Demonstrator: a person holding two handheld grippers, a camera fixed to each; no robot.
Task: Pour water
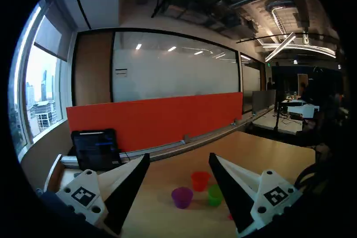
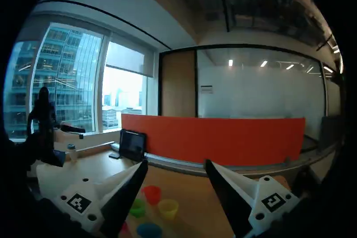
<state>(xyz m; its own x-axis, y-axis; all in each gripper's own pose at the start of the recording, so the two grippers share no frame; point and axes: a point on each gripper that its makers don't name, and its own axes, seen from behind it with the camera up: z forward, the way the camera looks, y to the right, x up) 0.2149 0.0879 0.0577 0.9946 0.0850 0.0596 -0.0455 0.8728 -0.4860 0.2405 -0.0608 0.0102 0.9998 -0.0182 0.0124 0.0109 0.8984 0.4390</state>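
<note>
**Over the desk: both grippers empty, cups ahead, no pouring vessel in hand**

On the desk (image 1: 263, 148), low in the left gripper view at 6 o'clock, three cups stand upright and close together: purple cup (image 1: 182, 197), red cup (image 1: 200, 180), green cup (image 1: 214, 194). They sit framed between the fingers of the left gripper (image 1: 178, 155). Its jaws are spread wide and hold nothing.

The right gripper (image 2: 175, 161) is likewise wide open and empty. In its view the cluster again lies at 6 o'clock, with a yellow cup (image 2: 168, 208) and a blue cup (image 2: 149, 230) added.

Judgement: both grippers are held above the desk and aimed at the cluster, a stance for choosing a target. The cups stand mouth-up and grouped, so one can be lifted and tipped into a neighbour. Whether any holds water cannot be told.

A small capped bottle (image 2: 71, 151) stands at 9 o'clock in the right gripper view, well apart from the cups; contents unclear. A tablet (image 1: 96, 148) leans by the orange partition (image 1: 156, 117), behind the work area.
</note>
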